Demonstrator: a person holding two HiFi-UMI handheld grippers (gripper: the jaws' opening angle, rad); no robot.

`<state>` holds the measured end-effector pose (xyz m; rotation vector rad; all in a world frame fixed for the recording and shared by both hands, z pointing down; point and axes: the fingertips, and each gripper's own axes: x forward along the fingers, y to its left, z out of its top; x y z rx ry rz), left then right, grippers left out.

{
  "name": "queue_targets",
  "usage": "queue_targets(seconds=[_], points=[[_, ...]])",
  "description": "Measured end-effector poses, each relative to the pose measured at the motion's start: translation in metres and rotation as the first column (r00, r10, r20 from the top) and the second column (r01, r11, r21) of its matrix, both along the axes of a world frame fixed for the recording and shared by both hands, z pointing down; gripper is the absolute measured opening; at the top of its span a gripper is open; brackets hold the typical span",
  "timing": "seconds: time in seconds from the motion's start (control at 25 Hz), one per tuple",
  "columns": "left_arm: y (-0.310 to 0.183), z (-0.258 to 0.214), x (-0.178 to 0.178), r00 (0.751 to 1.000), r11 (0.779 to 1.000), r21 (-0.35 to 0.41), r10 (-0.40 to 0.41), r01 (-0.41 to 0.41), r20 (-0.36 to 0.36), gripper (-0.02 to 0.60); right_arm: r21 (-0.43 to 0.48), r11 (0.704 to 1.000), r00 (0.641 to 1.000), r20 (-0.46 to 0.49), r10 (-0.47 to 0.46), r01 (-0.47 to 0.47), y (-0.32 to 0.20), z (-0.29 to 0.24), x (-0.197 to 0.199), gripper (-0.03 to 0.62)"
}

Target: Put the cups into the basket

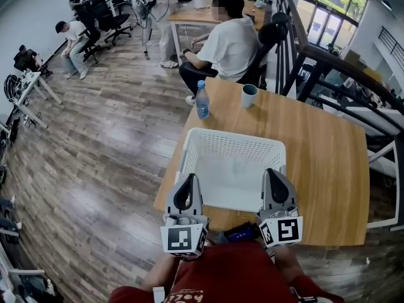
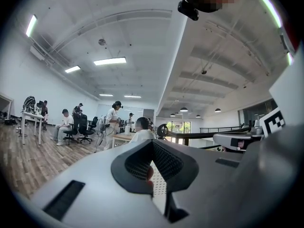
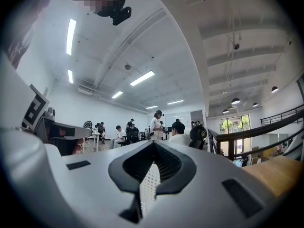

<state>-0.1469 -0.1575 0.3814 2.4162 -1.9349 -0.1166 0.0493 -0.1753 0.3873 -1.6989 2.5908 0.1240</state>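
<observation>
Left gripper view shows your left tool (image 2: 153,142) closed: the two jaws meet at their tips and grip nothing. Through the narrow slit lower down between them you see a strip of white perforated plastic, the wall of the basket (image 2: 160,186). Your right tool (image 3: 153,143) is the same in the right gripper view, with its jaw tips together, nothing held, and a sliver of the same white mesh showing through the slit.

From the head view, both tools point level and away from you, side by side at the near rim of the basket. The left one is by the near left corner and the right one by the near right corner. Whether either touches the rim, you cannot tell.

The basket stands on the near left part of the wooden desk (image 1: 322,156). Its perforated walls and floor read white, and whether anything lies inside cannot be made out from above.

The cup (image 1: 249,95), teal and upright, stands on the far part of the desk. It is beyond the basket's far rim, outside the basket and well apart from both tools.

To the cup's left, a clear bottle (image 1: 202,100) with a blue cap stands near the desk's far left edge. Past the desk, a seated person (image 1: 230,43) in a white shirt faces away from you.
</observation>
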Motion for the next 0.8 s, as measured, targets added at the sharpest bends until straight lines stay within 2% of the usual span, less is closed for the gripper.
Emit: queue_targets(seconds=[0.32, 0.52, 0.8], points=[[-0.001, 0.005, -0.002, 1.000, 1.000, -0.018, -0.015, 0.015, -0.014, 0.008, 0.002, 1.000, 1.000, -0.020, -0.007, 0.007, -0.001, 0.002, 0.002, 0.009], [-0.001, 0.009, 0.003, 1.000, 1.000, 0.001, 0.005, -0.005, -0.008, 0.008, 0.007, 1.000, 1.000, -0.026, 0.001, 0.000, -0.002, 0.001, 0.006, 0.009], [-0.002, 0.013, 0.003, 1.000, 1.000, -0.008, 0.009, -0.009, -0.019, 0.008, 0.003, 1.000, 0.999, -0.036, 0.001, -0.001, -0.003, 0.003, 0.007, 0.009]])
